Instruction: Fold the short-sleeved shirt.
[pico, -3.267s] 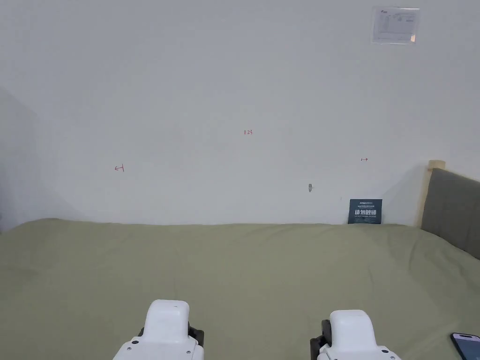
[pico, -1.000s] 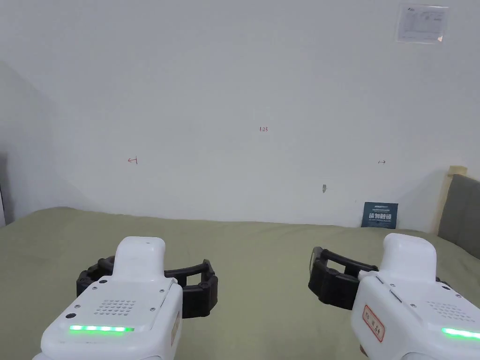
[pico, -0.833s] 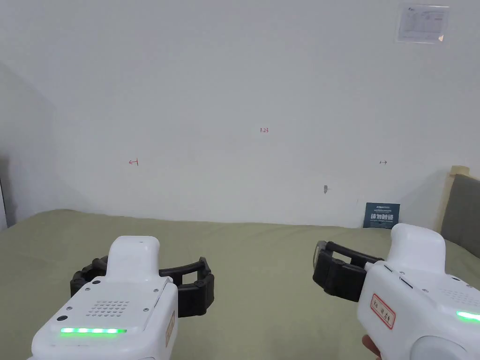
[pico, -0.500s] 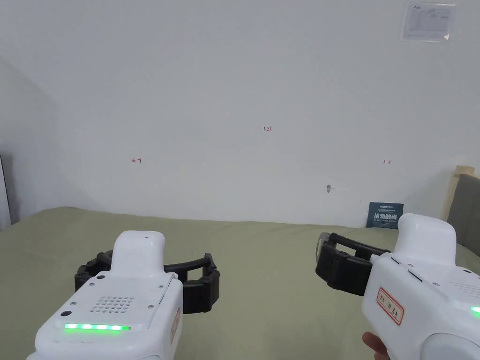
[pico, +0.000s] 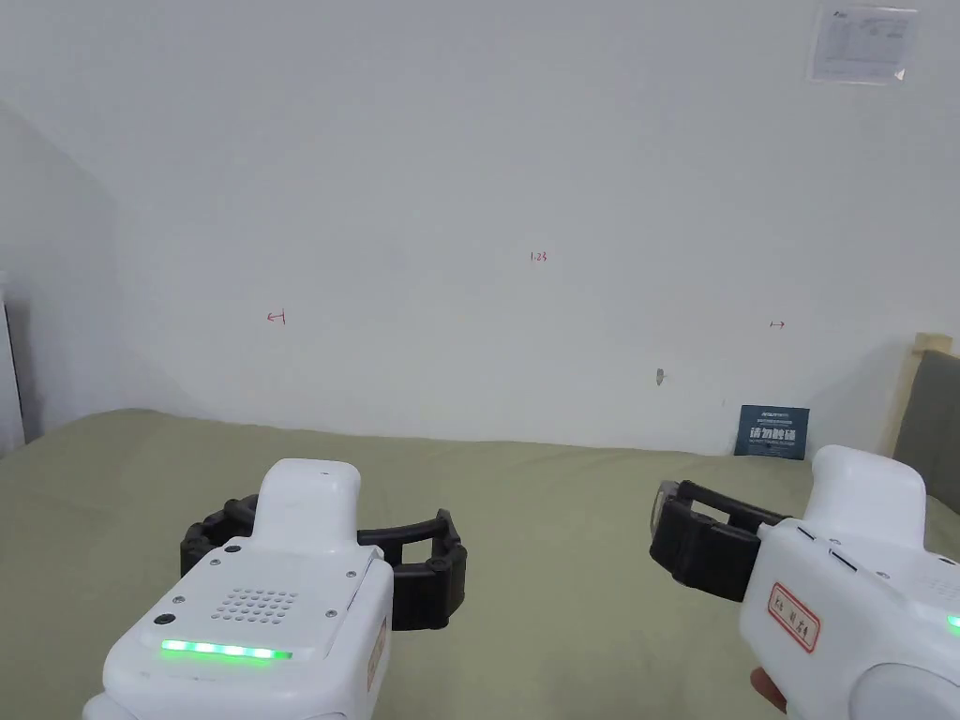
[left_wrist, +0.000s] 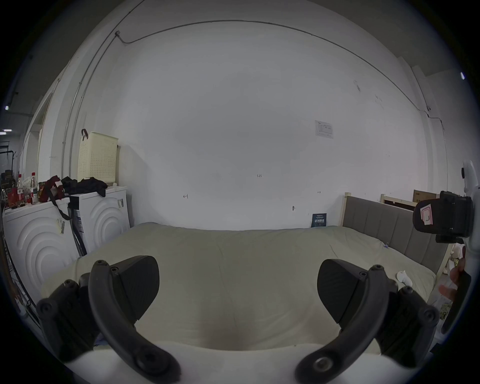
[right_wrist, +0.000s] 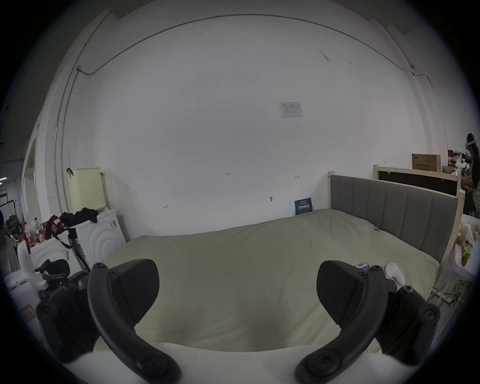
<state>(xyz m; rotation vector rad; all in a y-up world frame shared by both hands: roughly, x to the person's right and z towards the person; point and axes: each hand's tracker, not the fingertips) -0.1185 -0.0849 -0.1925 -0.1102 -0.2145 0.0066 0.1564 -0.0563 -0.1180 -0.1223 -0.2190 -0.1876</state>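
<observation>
Both hand-held grippers, left (pico: 323, 562) at 7 o'clock and right (pico: 698, 553) at 4, rose over the bed (pico: 544, 525), jaws wide, holding nothing; I see no shirt, so I must find it first.

Red handwritten "123" (pico: 538, 256) on white wall (pico: 469, 141). Blue sign (pico: 772, 431), wall paper (pico: 862, 44), red sticker (pico: 794, 618) on right gripper (pico: 698, 539): text too small to read.
</observation>
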